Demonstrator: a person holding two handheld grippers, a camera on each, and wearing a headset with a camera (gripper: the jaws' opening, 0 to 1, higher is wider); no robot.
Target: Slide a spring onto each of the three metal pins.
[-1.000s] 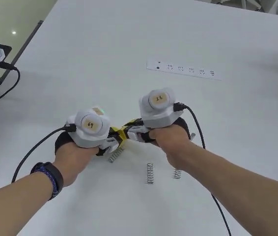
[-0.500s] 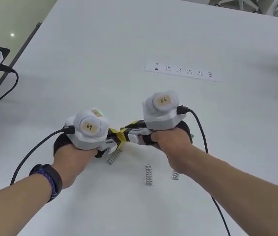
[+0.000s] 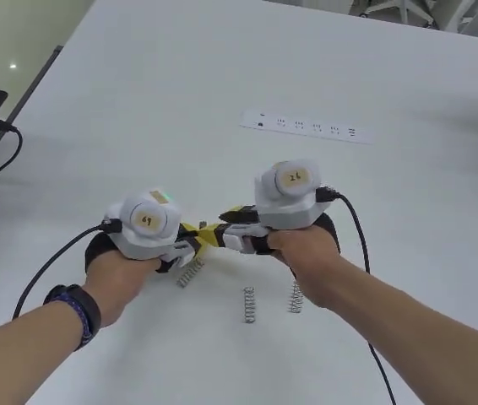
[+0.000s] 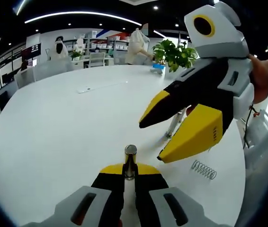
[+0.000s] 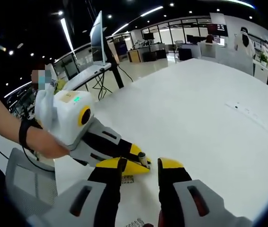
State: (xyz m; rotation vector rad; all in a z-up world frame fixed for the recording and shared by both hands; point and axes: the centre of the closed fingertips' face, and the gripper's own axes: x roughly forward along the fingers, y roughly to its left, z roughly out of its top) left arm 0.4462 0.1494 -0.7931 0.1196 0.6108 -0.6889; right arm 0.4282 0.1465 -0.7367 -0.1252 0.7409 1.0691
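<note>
So left gripper [image 4: 130, 171] is clamped on a pin [image 4: 130, 153], right gripper [image 4: 151, 141] jaws apart and empty, three springs [image 3: 248, 304] lying on the table [image 3: 180, 101]; I'd grab one near its end, keep it coaxial with the pin

White table [image 3: 138, 84]: three springs [image 3: 248, 305], power strip [image 3: 305, 127].

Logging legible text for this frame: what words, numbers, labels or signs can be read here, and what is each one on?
"61", roughly: on the tan round sticker atop the left gripper; blurred, so the digits are uncertain.
"24", roughly: on the matching sticker atop the right gripper; also blurred.
The power strip has no marking large enough to read.
</note>
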